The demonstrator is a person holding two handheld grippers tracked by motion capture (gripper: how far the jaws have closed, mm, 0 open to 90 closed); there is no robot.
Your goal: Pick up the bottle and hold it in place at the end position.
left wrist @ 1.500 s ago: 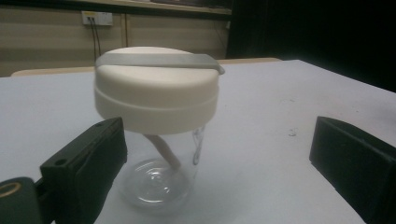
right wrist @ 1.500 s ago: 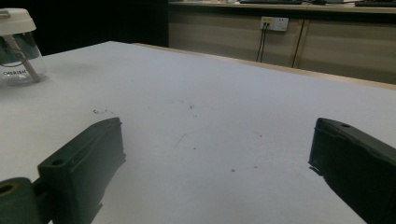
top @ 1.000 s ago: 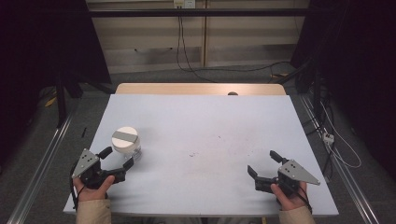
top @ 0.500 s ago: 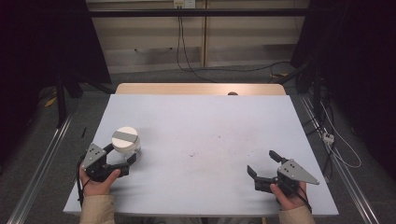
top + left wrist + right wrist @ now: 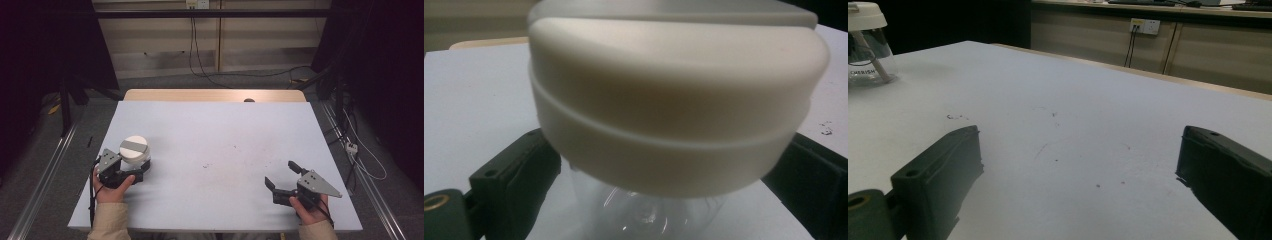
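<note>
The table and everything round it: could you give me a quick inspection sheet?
Surface: pale table with small dark specks.
Job's things: clear jar with cream lid, upright.
Clutter: nothing seen.
Grippers: left gripper with jaws either side of the jar, contact unclear; right gripper open over bare table.
Cables: cable hanging from wall socket; more on the floor at right.
Surroundings: wooden cabinets, dark curtains.

Right gripper [image 5: 1078, 175] jaws wide apart, low over the white tabletop [image 5: 1088, 115], nothing btwn them. Small dark specks on the surface ahead. Far left: clear jar [image 5: 868, 47] w/ white lid, standing upright. Wall outlet [image 5: 1145, 26] in background.
</note>
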